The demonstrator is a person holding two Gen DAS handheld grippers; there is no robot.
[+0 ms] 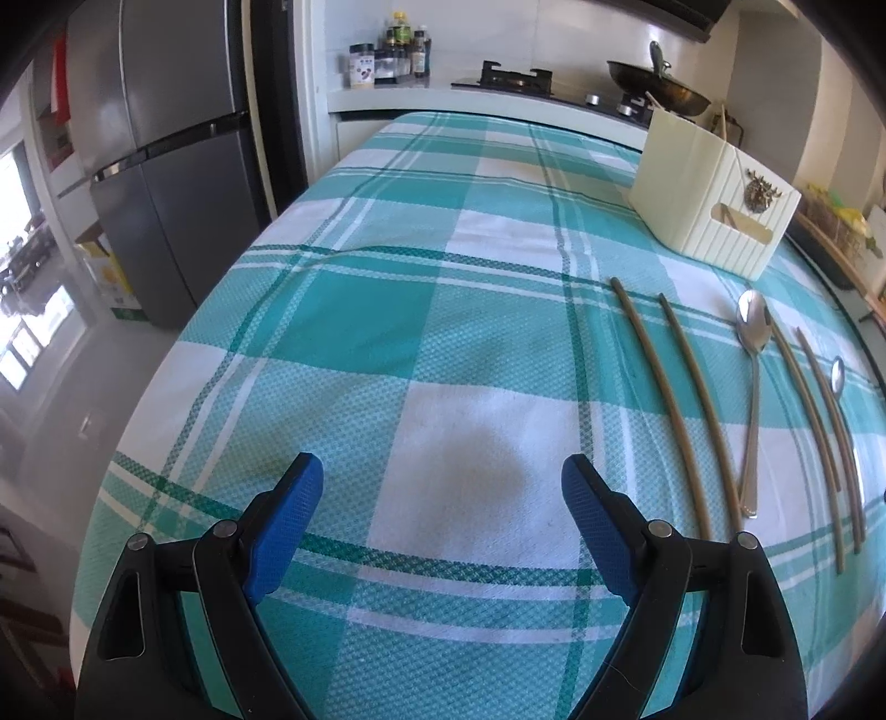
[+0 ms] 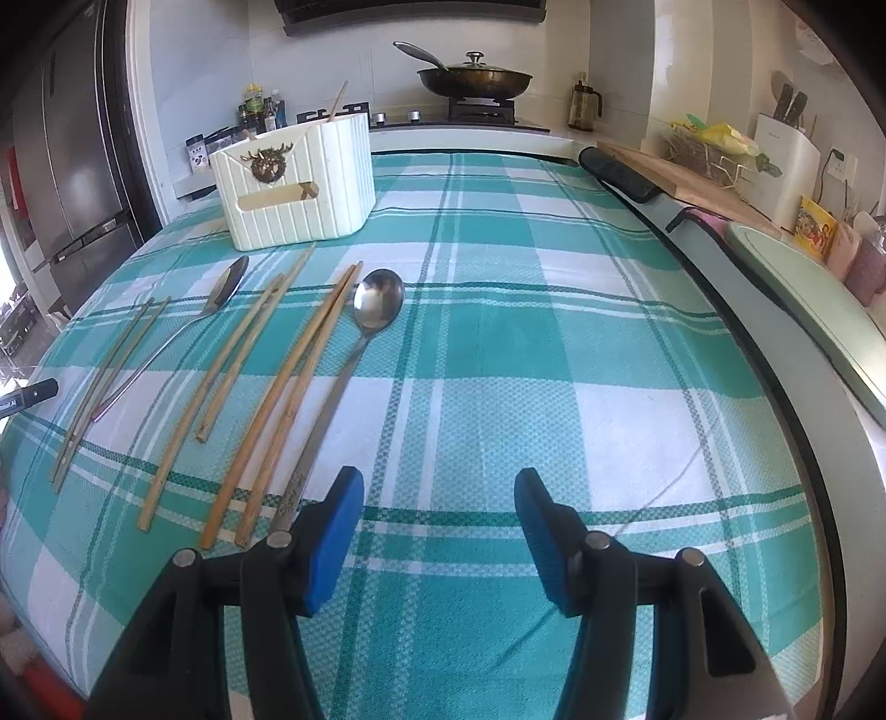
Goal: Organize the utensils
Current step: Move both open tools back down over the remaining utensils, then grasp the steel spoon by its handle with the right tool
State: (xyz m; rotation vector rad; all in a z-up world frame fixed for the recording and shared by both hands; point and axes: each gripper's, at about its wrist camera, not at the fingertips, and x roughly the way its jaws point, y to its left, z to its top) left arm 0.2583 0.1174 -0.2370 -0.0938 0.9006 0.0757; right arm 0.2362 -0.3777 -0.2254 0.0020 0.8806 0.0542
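Several chopsticks and two metal spoons lie in a row on a teal plaid tablecloth (image 1: 343,310). A cream utensil holder (image 2: 293,183) stands behind them with one chopstick sticking out. In the right wrist view, a large spoon (image 2: 379,302) lies just left of my right gripper (image 2: 438,479), beside a chopstick pair (image 2: 299,404). Farther left are another pair (image 2: 232,382), a smaller spoon (image 2: 230,288) and thin chopsticks (image 2: 105,387). My right gripper is open and empty over bare cloth. My left gripper (image 1: 442,462) is open and empty, with chopsticks (image 1: 684,410), a spoon (image 1: 752,327) and the holder (image 1: 714,210) to its right.
A stove with a lidded pan (image 2: 473,77) and bottles (image 1: 398,52) lines the back counter. A grey fridge (image 1: 166,160) stands left of the table. A cutting board (image 2: 681,174), a knife block (image 2: 786,160) and a green tray (image 2: 819,310) lie past the table's right edge.
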